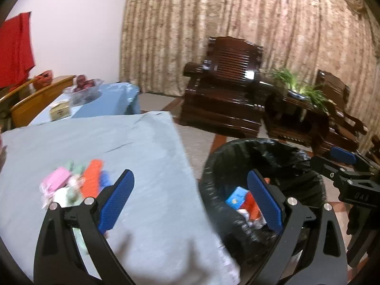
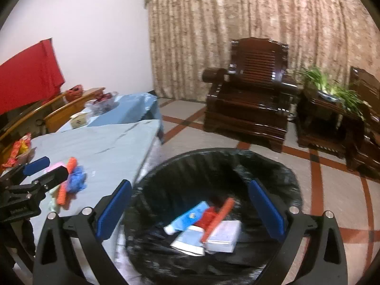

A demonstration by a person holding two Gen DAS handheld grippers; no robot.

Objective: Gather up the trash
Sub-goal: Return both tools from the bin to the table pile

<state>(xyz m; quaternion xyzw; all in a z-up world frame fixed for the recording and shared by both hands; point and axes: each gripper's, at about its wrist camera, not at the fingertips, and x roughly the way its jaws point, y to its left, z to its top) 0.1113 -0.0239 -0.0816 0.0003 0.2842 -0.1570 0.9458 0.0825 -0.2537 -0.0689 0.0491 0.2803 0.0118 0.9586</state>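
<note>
A bin lined with a black bag (image 2: 282, 166) stands on the floor beside the table's right edge. In it lie boxes, a tube and an orange wrapper (image 2: 206, 223). My right gripper (image 2: 190, 185) hangs open above the bin's mouth with nothing between its blue pads. A pile of trash (image 1: 78, 182), with pink, orange, blue and pale green pieces, sits on the light blue tablecloth (image 1: 147, 147). My left gripper (image 1: 190, 178) is open and empty, straddling the table's edge and the bin (image 1: 213, 166), with the pile just left of its left finger. The same pile (image 2: 71, 180) also shows in the right wrist view.
A dark wooden armchair (image 2: 249, 99) and a side table with a potted plant (image 2: 330, 95) stand beyond the bin on the tiled floor. A second blue-covered table (image 1: 106, 104) holds a fruit bowl and a tissue box. Wooden chairs (image 1: 30, 102) and a red cloth sit at left. A snack packet (image 2: 21, 147) lies near the table's left edge.
</note>
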